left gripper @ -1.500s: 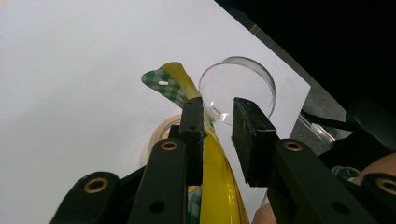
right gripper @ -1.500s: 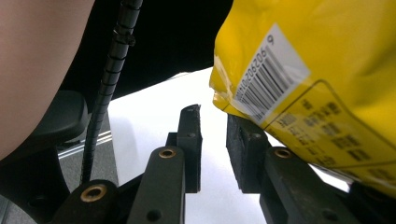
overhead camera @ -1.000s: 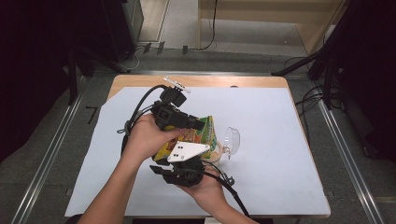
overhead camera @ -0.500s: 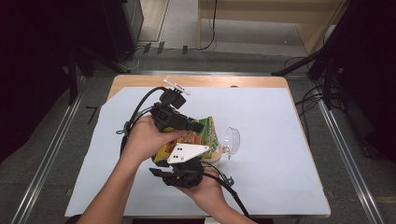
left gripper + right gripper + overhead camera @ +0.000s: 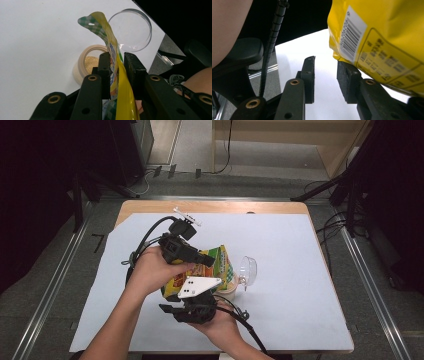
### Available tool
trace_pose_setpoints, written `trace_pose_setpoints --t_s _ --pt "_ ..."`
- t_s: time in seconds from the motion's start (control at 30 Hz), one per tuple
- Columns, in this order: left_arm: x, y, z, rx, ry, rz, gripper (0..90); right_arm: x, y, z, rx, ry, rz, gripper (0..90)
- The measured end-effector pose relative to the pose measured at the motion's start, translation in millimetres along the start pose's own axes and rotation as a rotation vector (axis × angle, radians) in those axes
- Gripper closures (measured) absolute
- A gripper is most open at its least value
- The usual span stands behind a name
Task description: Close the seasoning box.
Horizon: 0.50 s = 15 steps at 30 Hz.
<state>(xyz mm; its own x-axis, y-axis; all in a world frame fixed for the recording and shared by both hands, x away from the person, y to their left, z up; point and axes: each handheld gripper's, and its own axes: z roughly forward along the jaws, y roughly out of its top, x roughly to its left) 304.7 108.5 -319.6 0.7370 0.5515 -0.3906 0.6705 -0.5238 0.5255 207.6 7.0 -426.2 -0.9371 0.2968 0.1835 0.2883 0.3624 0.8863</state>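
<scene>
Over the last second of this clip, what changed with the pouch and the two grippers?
The right gripper has just been opening its jaws; nothing sits between them, and the pouch rests against one. Unchanged: the left gripper pinches the pouch above the jar, the clear lid beside it.

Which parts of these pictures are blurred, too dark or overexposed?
High view: soft overall, room edges almost black. Left gripper view: the yellow packet and jar are fairly sharp, the white table sheet washes out. Right gripper view: the packet's barcode is readable, the top background is black.
</scene>
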Motion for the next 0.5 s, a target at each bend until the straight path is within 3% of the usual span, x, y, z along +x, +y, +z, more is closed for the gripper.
trace_pose_setpoints --t_s 0.2,0.3,0.5 --pt "0.1 -2.4 0.4 0.016 -0.009 0.013 81.6 0.3 -4.2 2.3 -0.004 0.011 -0.018 66.5" --pt "1.1 -3.5 0.8 0.025 -0.007 0.016 83.7 -0.9 -7.9 4.1 -0.004 0.023 -0.004 64.7" --pt "2.5 -5.5 1.2 0.037 -0.012 0.019 85.4 -0.1 -11.0 6.8 0.015 0.01 -0.015 63.1"
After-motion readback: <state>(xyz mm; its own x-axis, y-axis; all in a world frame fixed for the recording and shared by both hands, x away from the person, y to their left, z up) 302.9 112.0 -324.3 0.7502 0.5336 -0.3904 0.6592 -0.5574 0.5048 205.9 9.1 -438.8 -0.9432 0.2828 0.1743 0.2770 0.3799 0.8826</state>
